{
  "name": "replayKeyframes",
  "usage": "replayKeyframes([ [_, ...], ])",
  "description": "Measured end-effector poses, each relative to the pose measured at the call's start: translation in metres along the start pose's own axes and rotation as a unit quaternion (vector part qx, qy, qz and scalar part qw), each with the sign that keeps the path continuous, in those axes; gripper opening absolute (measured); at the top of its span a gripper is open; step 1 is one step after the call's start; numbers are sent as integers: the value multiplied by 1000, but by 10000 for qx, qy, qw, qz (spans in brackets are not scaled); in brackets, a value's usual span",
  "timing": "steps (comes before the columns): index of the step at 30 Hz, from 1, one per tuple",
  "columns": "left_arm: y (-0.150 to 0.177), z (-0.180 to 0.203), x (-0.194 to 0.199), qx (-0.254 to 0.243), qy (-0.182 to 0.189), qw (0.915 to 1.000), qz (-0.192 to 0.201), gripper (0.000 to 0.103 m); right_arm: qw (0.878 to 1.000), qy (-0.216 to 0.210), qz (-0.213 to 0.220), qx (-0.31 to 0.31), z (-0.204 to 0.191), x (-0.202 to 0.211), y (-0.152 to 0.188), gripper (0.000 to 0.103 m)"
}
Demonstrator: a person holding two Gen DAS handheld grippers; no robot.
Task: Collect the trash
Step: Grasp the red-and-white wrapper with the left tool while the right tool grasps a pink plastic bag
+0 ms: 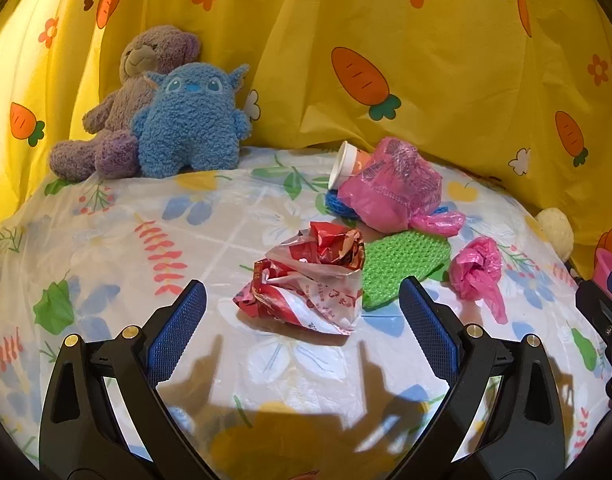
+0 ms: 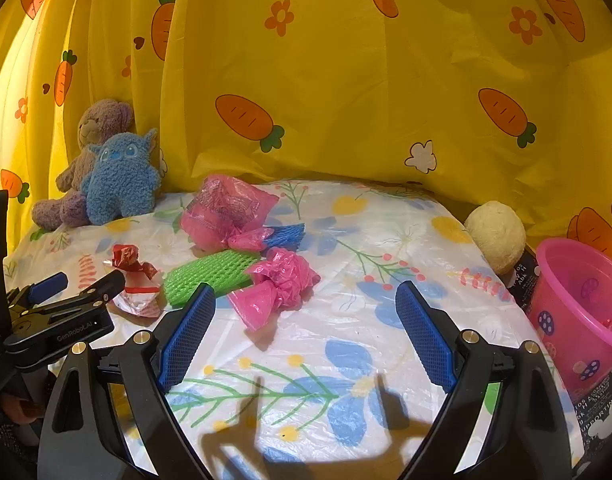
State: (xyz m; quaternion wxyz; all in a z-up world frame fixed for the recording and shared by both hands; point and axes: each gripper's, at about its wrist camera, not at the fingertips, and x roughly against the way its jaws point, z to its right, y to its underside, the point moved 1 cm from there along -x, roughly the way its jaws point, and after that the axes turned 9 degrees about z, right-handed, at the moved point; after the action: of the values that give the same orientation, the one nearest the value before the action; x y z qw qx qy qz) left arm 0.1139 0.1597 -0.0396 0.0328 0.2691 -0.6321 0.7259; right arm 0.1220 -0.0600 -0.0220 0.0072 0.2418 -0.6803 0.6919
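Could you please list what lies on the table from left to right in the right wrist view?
Purple bear → blue plush → red wrapper → green foam net → small pink bag → cream ball → pink bucket.

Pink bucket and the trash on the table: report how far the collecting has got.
Done: nothing evident; what shows of the pink bucket looks empty. In hand: nothing; the left gripper is open around the red wrapper, and the right gripper is open. Left: the wrapper, small pink bag, big pink bag, paper cup.
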Motion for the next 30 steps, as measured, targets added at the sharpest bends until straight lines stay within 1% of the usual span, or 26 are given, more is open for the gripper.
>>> replayKeyframes([
  [2, -3, -3, -7, 86, -3, 9999, -55, 95, 10000, -16, -45, 23, -2, -5, 0, 88],
  [5, -7, -6, -19, 210, -16, 9997, -128, 91, 9999, -63, -123, -4, -4, -12, 0, 88],
  [6, -8, -6, -24, 229, -27, 9995, -194, 85, 9998, -87, -155, -7, -5, -15, -1, 88],
  [7, -8, -7, -30, 249, -32, 9993, -287, 76, 9998, -105, -176, 3, -6, -17, -2, 88],
  [8, -7, -8, -35, 295, 2, 9988, -388, 73, 9998, -115, -188, 25, -7, -20, -3, 88],
  [9, -6, -10, -41, 388, 51, 9980, -504, 66, 9997, -117, -195, 52, -8, -22, -4, 88],
  [11, -3, -14, -48, 510, 92, 9968, -602, 63, 9996, -122, -221, 85, -10, -28, -6, 88],
  [16, -2, -14, -48, 537, 151, 9971, -518, 52, 9992, -154, -352, 63, -12, -44, -9, 88],
  [17, -1, -15, -48, 580, 179, 9968, -517, 51, 9992, -143, -373, 61, -13, -47, -8, 88],
  [19, -2, -18, -49, 685, 230, 9962, -494, 44, 9989, -113, -438, 84, -15, -56, -7, 88],
  [21, -2, -21, -48, 779, 266, 9956, -457, 40, 9986, -86, -515, 106, -17, -65, -5, 88],
  [26, -3, -29, -44, 1011, 325, 9940, -278, 35, 9972, -38, -734, 101, -17, -87, 0, 84],
  [28, -4, -29, -39, 1013, 346, 9941, -146, 34, 9962, -46, -864, 53, -15, -96, 3, 81],
  [30, -6, -25, -33, 913, 402, 9950, 8, 34, 9955, -21, -942, 47, -15, -103, 5, 78],
])
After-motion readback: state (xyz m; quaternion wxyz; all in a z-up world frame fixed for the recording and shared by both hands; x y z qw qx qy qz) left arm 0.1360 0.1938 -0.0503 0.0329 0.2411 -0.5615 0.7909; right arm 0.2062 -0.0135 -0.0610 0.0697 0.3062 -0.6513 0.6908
